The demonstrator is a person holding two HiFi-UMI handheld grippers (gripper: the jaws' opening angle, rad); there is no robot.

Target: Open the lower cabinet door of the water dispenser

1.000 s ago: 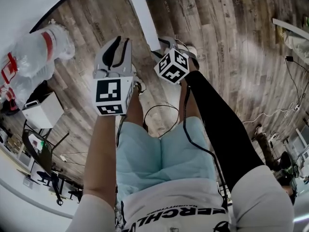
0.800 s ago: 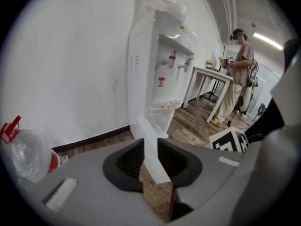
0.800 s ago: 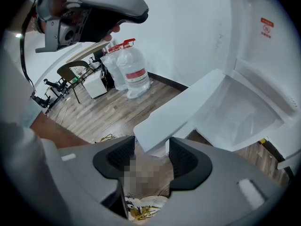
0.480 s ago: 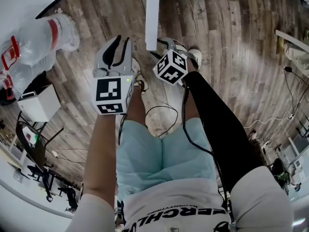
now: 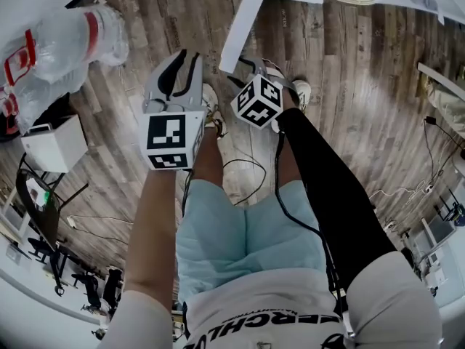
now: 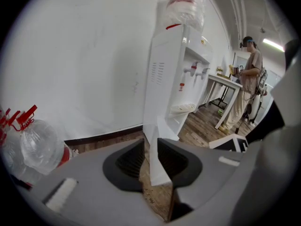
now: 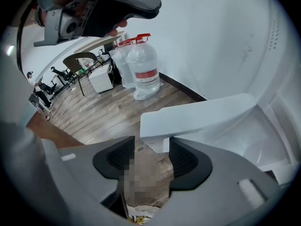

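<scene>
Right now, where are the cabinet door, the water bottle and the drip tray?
cabinet door (image 7: 202,116): right gripper view, panel's middle.
water bottle (image 7: 146,73): right gripper view, red label.
drip tray (image 6: 184,108): left gripper view, grille.

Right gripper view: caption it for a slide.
Right gripper, jaws apart, at the corner of the open cabinet door; water bottles beyond.

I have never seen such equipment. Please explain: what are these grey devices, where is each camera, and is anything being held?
A person holds a two-jaw tool in each hand: the left tool and the right tool. The head view looks down from the person's head; the other two cameras ride on the tools. On the wooden floor stand a water dispenser and water bottles. The dispenser's lower cabinet door stands open, and its edge shows between the right tool's jaws. Both tools' jaws are apart; nothing is clamped.
</scene>
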